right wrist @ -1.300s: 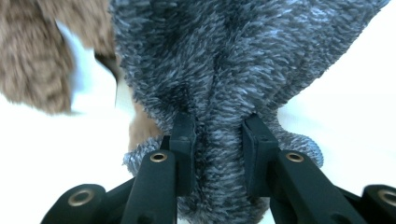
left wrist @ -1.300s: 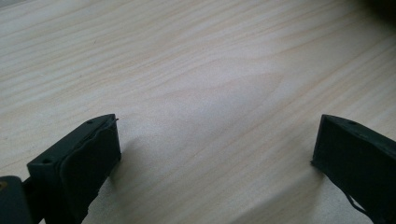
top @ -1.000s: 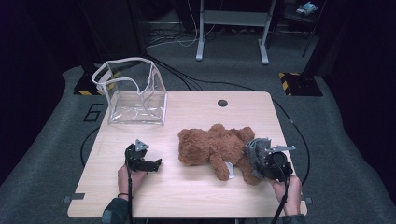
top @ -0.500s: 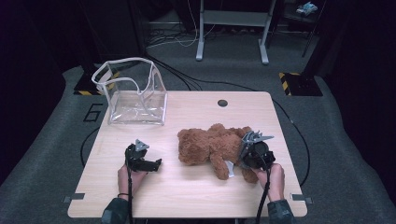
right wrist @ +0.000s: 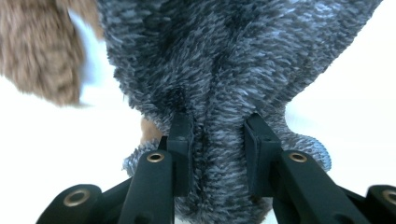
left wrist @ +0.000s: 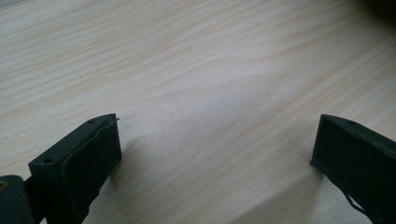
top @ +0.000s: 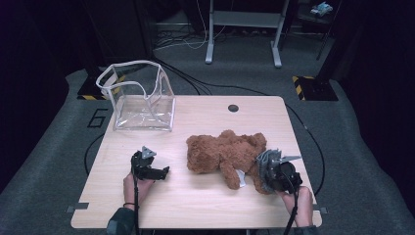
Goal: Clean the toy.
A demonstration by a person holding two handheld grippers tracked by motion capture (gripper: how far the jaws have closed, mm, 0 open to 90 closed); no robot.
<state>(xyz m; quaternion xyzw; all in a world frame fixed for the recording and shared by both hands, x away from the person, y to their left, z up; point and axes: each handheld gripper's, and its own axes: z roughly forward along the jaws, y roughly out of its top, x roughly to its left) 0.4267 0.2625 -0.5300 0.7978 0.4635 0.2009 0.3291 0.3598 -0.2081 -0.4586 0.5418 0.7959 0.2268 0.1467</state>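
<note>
**Right gripper pinches the teddy bear's leg**

The brown teddy bear (top: 225,154) lies flat on the table (top: 205,205), right of the middle. Its long body runs left to right. The right gripper (top: 270,171) is at the bear's right end, jaws squeezed on the fur of a leg. The left gripper (top: 155,172) sits to the bear's left, apart from it, jaws wide and holding nothing. The clear bag (top: 142,98) stands far left. A white tag (top: 240,177) hangs on the bear, too small to read.
</note>
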